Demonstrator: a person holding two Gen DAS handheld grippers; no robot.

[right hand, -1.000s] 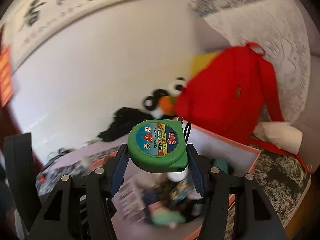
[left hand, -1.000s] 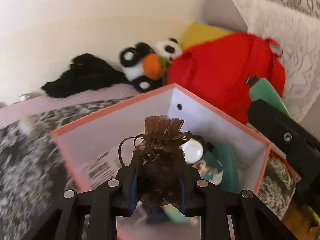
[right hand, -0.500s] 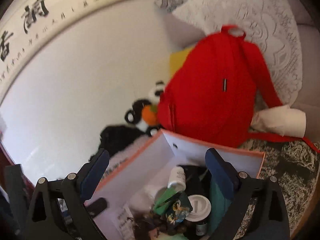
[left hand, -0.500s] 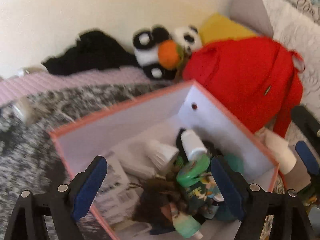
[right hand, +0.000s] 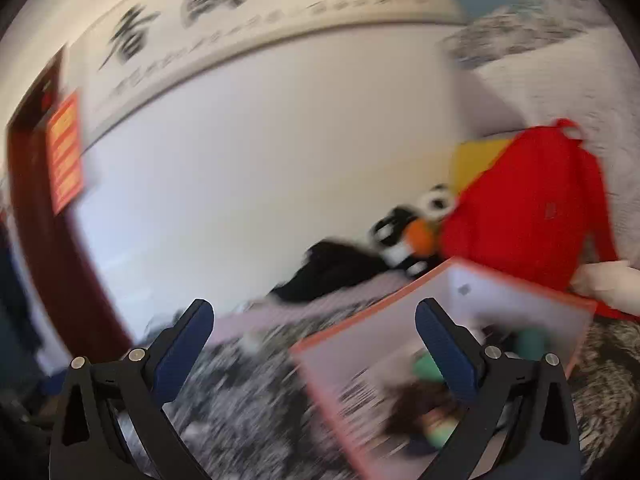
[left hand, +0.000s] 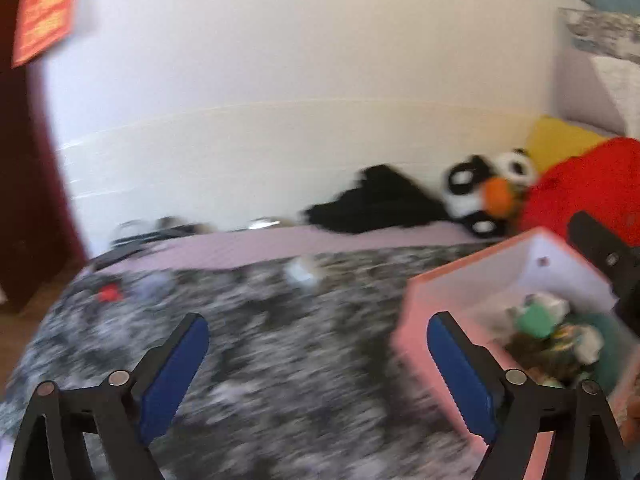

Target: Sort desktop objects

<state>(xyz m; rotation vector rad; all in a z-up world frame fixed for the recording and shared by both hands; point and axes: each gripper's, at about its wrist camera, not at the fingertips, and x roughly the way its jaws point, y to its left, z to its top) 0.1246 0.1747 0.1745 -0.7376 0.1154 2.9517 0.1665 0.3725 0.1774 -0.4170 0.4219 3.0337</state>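
Note:
A pink-rimmed white box (left hand: 440, 280) sits on the speckled blanket at the right of the left wrist view. Blurred inside it lie a green tape measure (left hand: 536, 320) and a dark brown pouch (left hand: 532, 350) among several other items. My left gripper (left hand: 316, 320) hangs over the blanket left of the box, its jaws opening with nothing between them. In the right wrist view the box (right hand: 360, 320) is at lower right, behind the right-hand finger. My right gripper (right hand: 314, 304) is also opening and holds nothing.
A red backpack (right hand: 528, 208), a panda plush (left hand: 484, 192), a black garment (left hand: 380, 204) and a yellow cushion (left hand: 560, 140) line the wall behind the box. A small red item (left hand: 109, 293) and a white one (left hand: 302, 274) lie on the grey blanket (left hand: 260, 340).
The left gripper let the brown pouch go into the box and the right one the green tape measure. Both opened wide and swung left, so the box now sits at the right.

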